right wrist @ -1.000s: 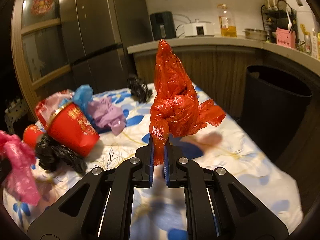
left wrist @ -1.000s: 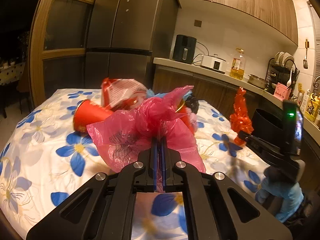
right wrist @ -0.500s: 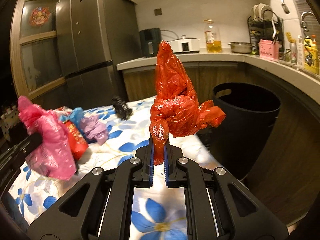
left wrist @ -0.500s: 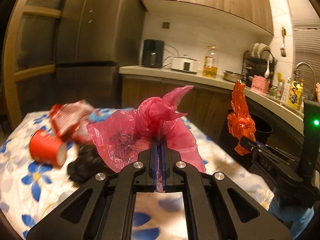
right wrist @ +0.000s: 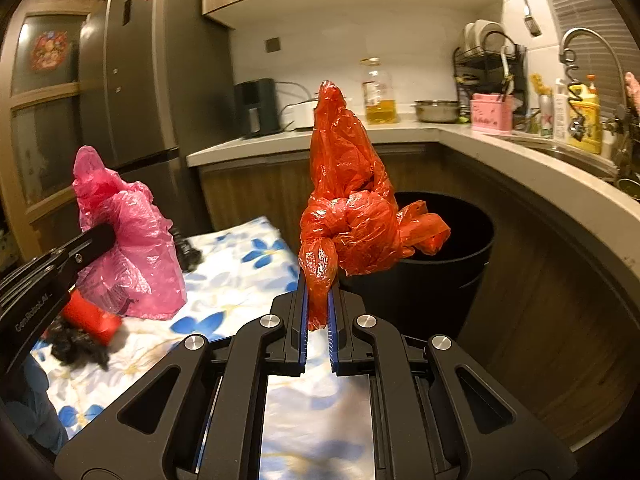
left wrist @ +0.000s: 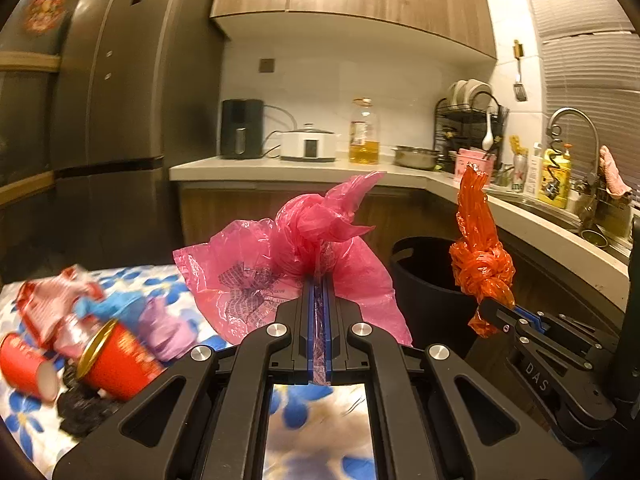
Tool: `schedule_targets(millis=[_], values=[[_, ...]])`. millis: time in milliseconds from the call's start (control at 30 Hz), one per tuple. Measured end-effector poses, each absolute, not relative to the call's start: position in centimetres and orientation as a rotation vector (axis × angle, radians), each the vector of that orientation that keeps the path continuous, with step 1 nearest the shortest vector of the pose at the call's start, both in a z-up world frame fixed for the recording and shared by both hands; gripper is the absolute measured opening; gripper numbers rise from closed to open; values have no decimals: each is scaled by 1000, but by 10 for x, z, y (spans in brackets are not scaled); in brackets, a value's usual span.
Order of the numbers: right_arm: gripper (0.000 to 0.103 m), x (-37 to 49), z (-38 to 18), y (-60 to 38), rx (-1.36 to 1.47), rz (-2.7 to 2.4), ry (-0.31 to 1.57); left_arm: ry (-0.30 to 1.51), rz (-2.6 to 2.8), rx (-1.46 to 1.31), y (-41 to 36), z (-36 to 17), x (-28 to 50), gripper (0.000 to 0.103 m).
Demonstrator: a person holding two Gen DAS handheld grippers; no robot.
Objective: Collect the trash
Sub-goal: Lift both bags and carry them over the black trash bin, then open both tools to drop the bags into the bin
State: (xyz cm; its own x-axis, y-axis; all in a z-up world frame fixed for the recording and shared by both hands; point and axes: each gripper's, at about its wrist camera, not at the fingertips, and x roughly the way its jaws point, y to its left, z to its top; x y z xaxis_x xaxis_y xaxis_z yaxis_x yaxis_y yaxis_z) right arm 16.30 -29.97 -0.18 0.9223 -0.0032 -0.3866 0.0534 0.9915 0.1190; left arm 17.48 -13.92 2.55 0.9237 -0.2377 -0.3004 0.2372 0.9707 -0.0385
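My left gripper (left wrist: 319, 280) is shut on a crumpled pink plastic bag (left wrist: 288, 264), held up above the flowered table. In the right wrist view the same pink bag (right wrist: 124, 236) hangs at the left in the left gripper (right wrist: 106, 236). My right gripper (right wrist: 317, 284) is shut on a knotted orange-red plastic bag (right wrist: 352, 208), which stands upright in front of a black bin (right wrist: 444, 256). From the left wrist view the orange-red bag (left wrist: 480, 256) and right gripper (left wrist: 490, 308) sit to the right, beside the bin (left wrist: 424, 276).
More trash lies on the flowered tablecloth (left wrist: 24, 420): a red tub (left wrist: 116, 360), a red cup (left wrist: 24, 368), a red-and-white wrapper (left wrist: 48, 300), blue and purple bags (left wrist: 136, 312), a black bag (right wrist: 80, 348). A curved counter (right wrist: 540, 168) with a sink wraps behind the bin; a fridge (left wrist: 120, 120) stands left.
Both grippers have swung right and upward with their bags, away from the table's trash and toward the black bin, which now shows much larger in both views.
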Motion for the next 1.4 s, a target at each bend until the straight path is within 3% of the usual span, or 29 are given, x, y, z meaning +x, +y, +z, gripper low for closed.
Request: schedule_targets(millis=[533,1400], values=[[8,187,22,-368,152,-131,347,240,-391,19,-229,53,227,3],[10,259,20,-419,155,-121,369,300,-501,18,-297,31,318,4]])
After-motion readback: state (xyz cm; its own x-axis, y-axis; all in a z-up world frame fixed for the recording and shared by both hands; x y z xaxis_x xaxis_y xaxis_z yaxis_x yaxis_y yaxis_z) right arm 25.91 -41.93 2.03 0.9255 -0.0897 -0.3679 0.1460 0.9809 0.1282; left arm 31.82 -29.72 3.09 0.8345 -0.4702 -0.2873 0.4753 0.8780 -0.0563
